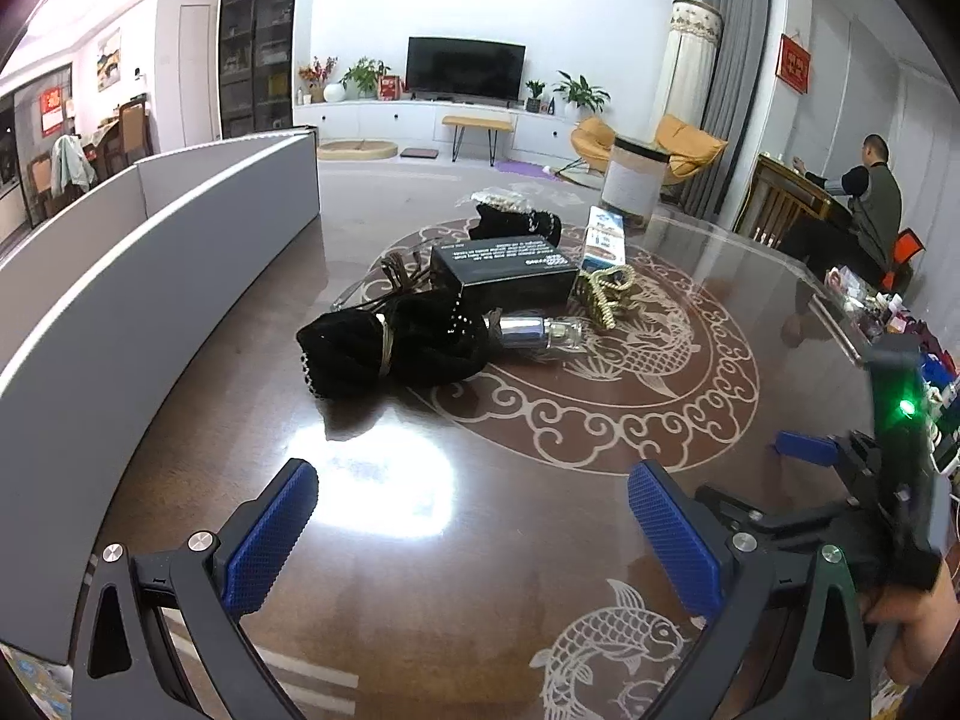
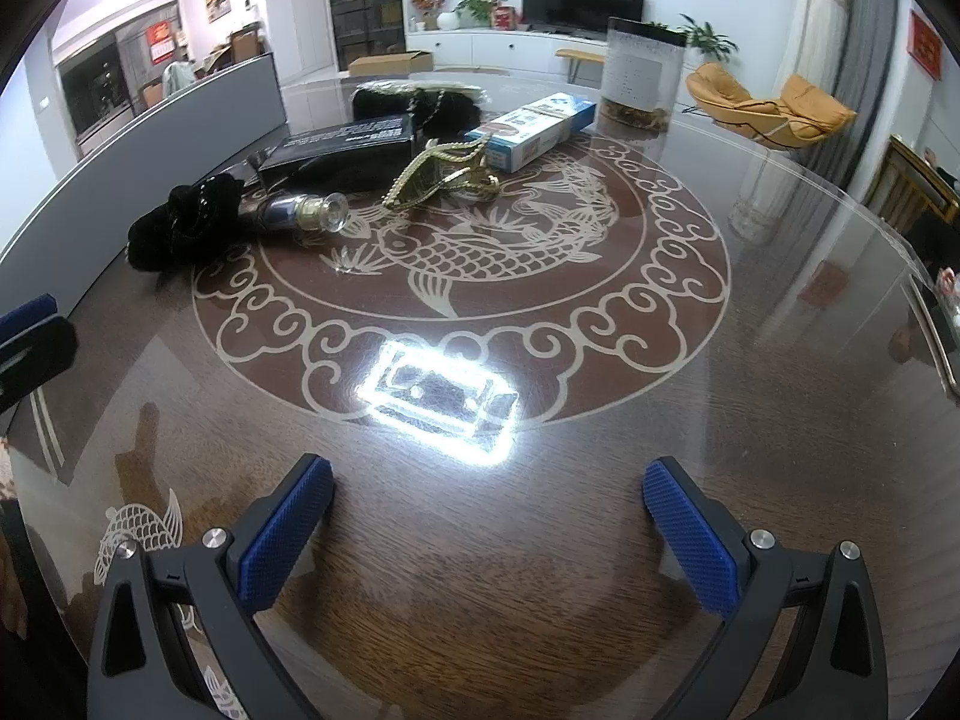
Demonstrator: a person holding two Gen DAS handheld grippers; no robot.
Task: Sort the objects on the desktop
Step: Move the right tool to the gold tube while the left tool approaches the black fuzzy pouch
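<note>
A cluster of objects lies on the round brown table (image 1: 480, 480): a black velvet pouch (image 1: 384, 342), a glass perfume bottle (image 1: 540, 333), a black box (image 1: 504, 270), a gold hair clip (image 1: 606, 291), a blue-white carton (image 1: 606, 237) and a second black pouch (image 1: 519, 222). The same items show in the right wrist view: pouch (image 2: 180, 222), bottle (image 2: 306, 213), black box (image 2: 348, 141), clip (image 2: 444, 174), carton (image 2: 534, 129). My left gripper (image 1: 474, 498) is open and empty, short of the cluster. My right gripper (image 2: 489, 495) is open and empty over bare table.
A clear cylindrical jar (image 1: 633, 183) stands at the table's far side. A grey curved panel (image 1: 150, 252) borders the table's left. Small clutter lies at the right edge (image 1: 870, 306). A man (image 1: 870, 192) sits far right. The right gripper's body shows in the left view (image 1: 894, 480).
</note>
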